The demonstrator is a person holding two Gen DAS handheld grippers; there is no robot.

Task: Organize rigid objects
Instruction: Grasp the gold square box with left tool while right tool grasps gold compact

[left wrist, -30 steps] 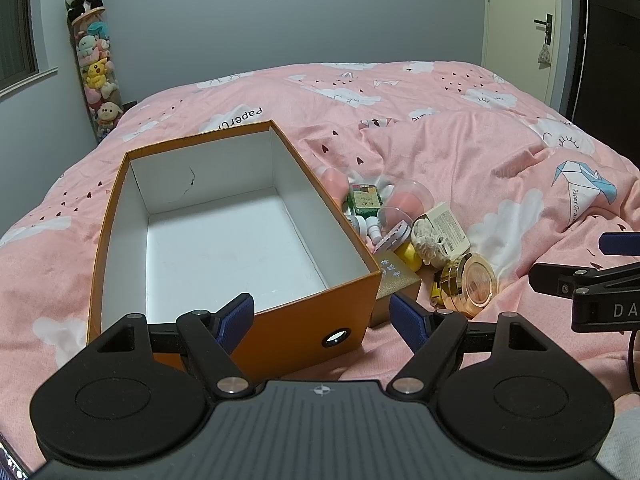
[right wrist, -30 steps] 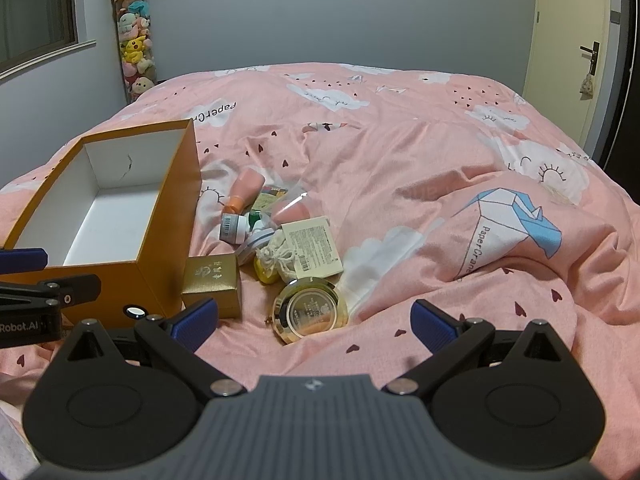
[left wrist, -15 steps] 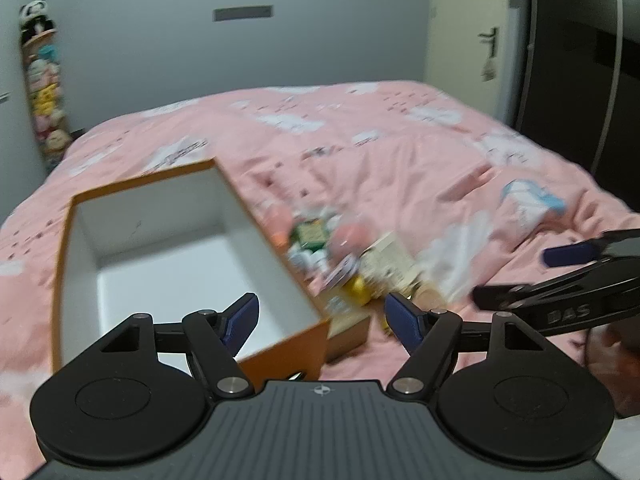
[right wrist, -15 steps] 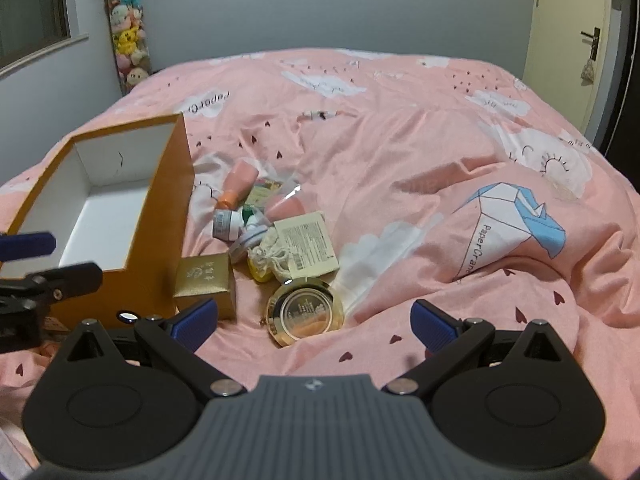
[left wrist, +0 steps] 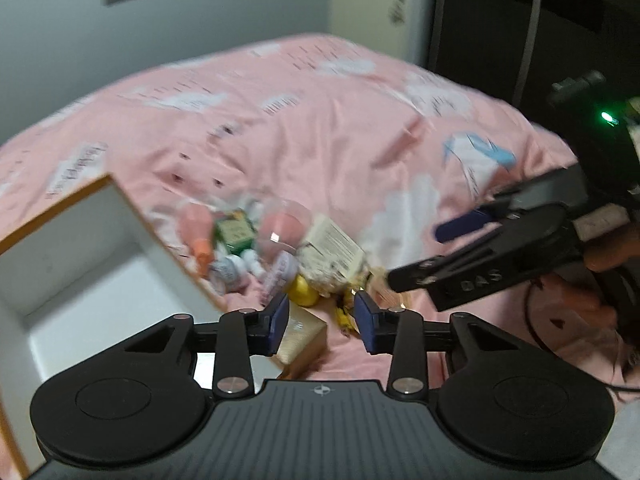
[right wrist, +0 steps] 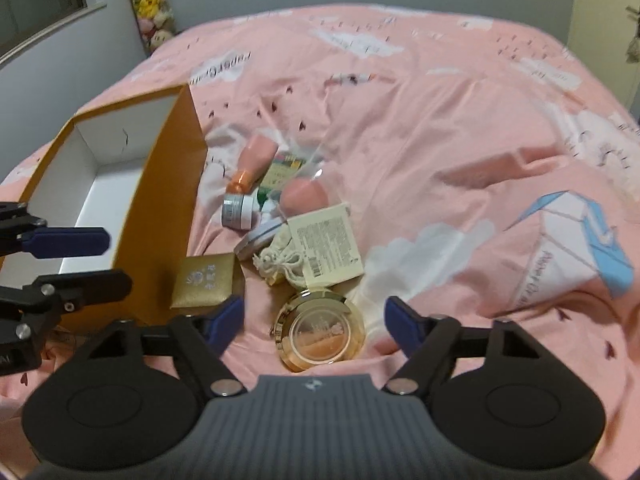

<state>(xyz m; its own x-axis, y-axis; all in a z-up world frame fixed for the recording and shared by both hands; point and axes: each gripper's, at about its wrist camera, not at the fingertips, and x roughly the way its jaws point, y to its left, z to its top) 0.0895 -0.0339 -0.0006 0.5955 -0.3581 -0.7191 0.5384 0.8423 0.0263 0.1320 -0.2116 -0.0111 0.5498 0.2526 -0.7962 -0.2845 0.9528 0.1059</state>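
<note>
Right now both tongs are empty. Right tongs (right wrist: 314, 316) hang w/ fingers wide apart, just above the round gold compact (right wrist: 320, 332) on the bed (right wrist: 460, 128). Left tongs (left wrist: 322, 322) have a narrower gap, nothing between the pads, over the pile edge near the gold gift box (right wrist: 204, 280).

Handling, as a guess: compact looks stiff, smooth metal, prob slippery; safest hold is across its rim, not on the glossy lid, which may scratch or crack. Gift box is card, light, rigid enough if taken by 2 opposite sides. Soft duvet underneath means things may sink or tip when pressed.

Count, going outward from the compact:
- 1 gold compact, nearest the right tongs
- 1 gold gift box, touching the orange box (right wrist: 168, 200) wall
- 1 cloth drawstring pouch (right wrist: 280, 260) w/ 1 printed card (right wrist: 326, 246) on it
- 1 small grey jar (right wrist: 238, 210)
- 1 pink tube (right wrist: 254, 160) w/ orange cap
- 1 green carton (right wrist: 282, 170)
- 1 pink ball in clear shell (right wrist: 304, 196)
- 1 yellow item (left wrist: 304, 296), only seen from left view, blurred

Orange box: 1, lid off, white inside, nothing in it as far as visible, left of the pile.
</note>
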